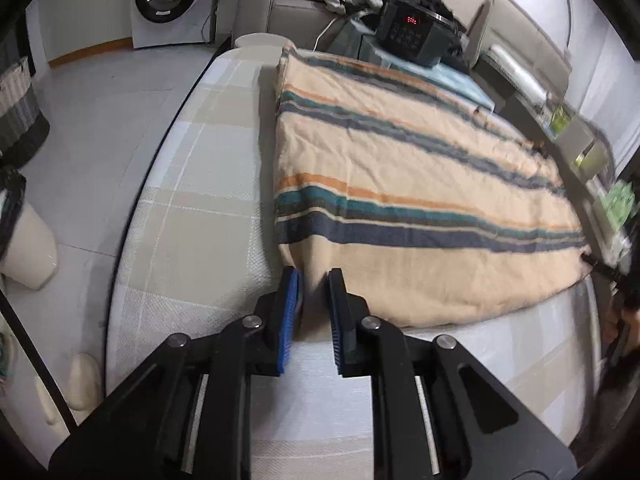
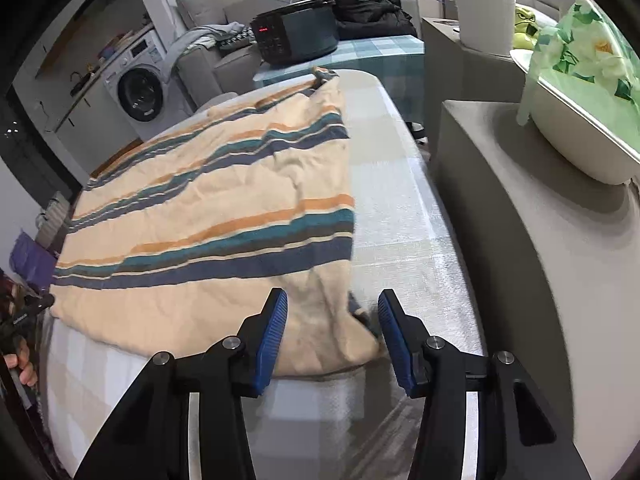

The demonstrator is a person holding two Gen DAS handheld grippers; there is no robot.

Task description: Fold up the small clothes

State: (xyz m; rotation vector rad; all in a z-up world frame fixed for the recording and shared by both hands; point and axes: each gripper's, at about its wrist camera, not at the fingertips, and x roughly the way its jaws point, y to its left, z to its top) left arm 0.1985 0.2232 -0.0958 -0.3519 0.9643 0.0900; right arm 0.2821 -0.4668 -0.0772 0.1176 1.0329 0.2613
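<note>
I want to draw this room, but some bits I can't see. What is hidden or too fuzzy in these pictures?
- Left wrist view: the striped cloth corner between the left gripper jaws; the jaws hide whether they pinch it.
- Left wrist view: the shelf items on the right; blurred and cut off by the edge.
- Right wrist view: the red display on the black appliance; too small to read.
- Right wrist view: the hand at the left edge; mostly cut off.

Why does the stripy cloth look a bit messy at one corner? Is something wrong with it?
Nothing is broken or spilled. The striped cloth lies mostly flat on the table, but its near corner by the right gripper is rumpled and turned over, showing a darker underside. Its far corner is bunched too. The rest only has small wrinkles.
</note>
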